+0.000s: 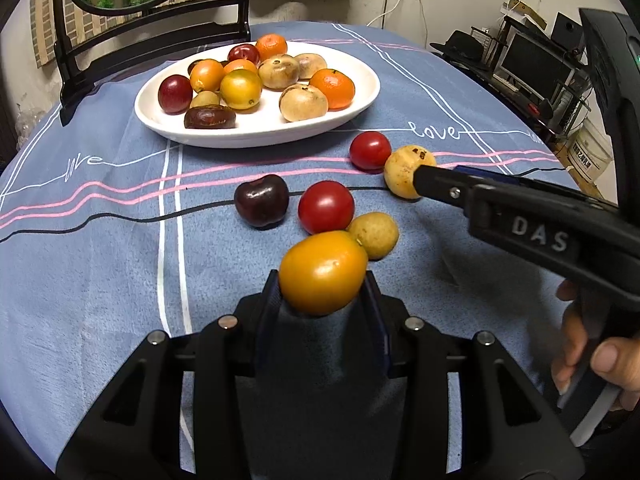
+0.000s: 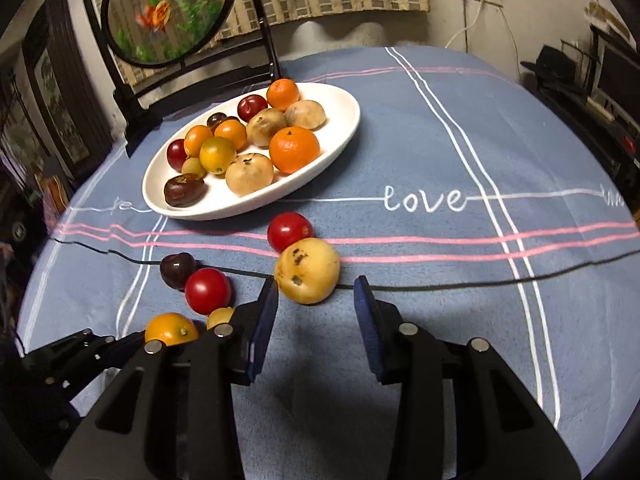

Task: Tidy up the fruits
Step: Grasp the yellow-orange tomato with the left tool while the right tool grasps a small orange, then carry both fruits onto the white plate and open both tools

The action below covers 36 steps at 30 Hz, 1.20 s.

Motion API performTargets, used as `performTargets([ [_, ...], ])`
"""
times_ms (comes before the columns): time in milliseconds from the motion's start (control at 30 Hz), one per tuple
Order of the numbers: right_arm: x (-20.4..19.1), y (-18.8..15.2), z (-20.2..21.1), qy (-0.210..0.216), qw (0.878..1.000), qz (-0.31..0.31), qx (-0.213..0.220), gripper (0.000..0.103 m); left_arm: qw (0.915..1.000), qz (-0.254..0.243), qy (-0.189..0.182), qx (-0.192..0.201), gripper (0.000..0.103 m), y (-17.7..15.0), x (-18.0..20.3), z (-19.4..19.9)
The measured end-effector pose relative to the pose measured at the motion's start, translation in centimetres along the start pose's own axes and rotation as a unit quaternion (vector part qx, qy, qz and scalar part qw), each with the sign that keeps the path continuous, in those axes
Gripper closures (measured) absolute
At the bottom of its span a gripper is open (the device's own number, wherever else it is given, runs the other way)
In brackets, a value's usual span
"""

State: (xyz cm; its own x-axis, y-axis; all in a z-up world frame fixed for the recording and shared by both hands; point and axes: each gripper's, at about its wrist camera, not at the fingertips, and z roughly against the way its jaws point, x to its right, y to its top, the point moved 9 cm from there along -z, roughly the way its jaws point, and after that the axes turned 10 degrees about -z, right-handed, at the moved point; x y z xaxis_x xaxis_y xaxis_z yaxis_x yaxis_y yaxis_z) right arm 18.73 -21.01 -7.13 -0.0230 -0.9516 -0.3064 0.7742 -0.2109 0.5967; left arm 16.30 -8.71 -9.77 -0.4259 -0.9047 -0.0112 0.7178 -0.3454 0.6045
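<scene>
My left gripper (image 1: 323, 286) is shut on a yellow-orange kumquat (image 1: 322, 272), also seen in the right wrist view (image 2: 170, 328). My right gripper (image 2: 316, 294) is open, its fingers just short of a spotted yellow loquat (image 2: 307, 271), which also shows in the left wrist view (image 1: 404, 176). Loose on the cloth lie two red cherry tomatoes (image 1: 326, 207) (image 1: 370, 150), a dark cherry (image 1: 261, 200) and a small tan longan (image 1: 376, 235). The white plate (image 1: 360, 104) holds several fruits.
The table has a blue cloth with stripes and "love" lettering (image 2: 424, 199). A black-framed round goldfish screen (image 2: 168, 12) stands behind the plate. Shelves and clutter (image 1: 540, 64) are at the right beyond the table edge.
</scene>
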Motion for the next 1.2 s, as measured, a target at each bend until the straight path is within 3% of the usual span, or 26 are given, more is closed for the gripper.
performTargets([
  [333, 0.5, 0.3, 0.8, 0.026, 0.999, -0.021, 0.008, 0.062, 0.9999, 0.016, -0.002, -0.001, 0.063, 0.0, -0.5, 0.7],
  [667, -2.0, 0.7, 2.9, 0.052, 0.998, 0.01, 0.021, 0.062, 0.9992, -0.02, 0.025, 0.022, 0.063, 2.1, -1.4, 4.2],
  [900, -4.7, 4.9, 3.2, 0.054, 0.996, 0.055, 0.035, 0.062, 0.9989, -0.005, 0.032, 0.033, 0.063, 7.1, -5.7, 4.7],
  [1200, -8.2, 10.9, -2.4, 0.061, 0.995, 0.071, 0.025, 0.062, 0.9983, 0.023, 0.045, 0.028, 0.063, 12.5, -9.8, 0.6],
])
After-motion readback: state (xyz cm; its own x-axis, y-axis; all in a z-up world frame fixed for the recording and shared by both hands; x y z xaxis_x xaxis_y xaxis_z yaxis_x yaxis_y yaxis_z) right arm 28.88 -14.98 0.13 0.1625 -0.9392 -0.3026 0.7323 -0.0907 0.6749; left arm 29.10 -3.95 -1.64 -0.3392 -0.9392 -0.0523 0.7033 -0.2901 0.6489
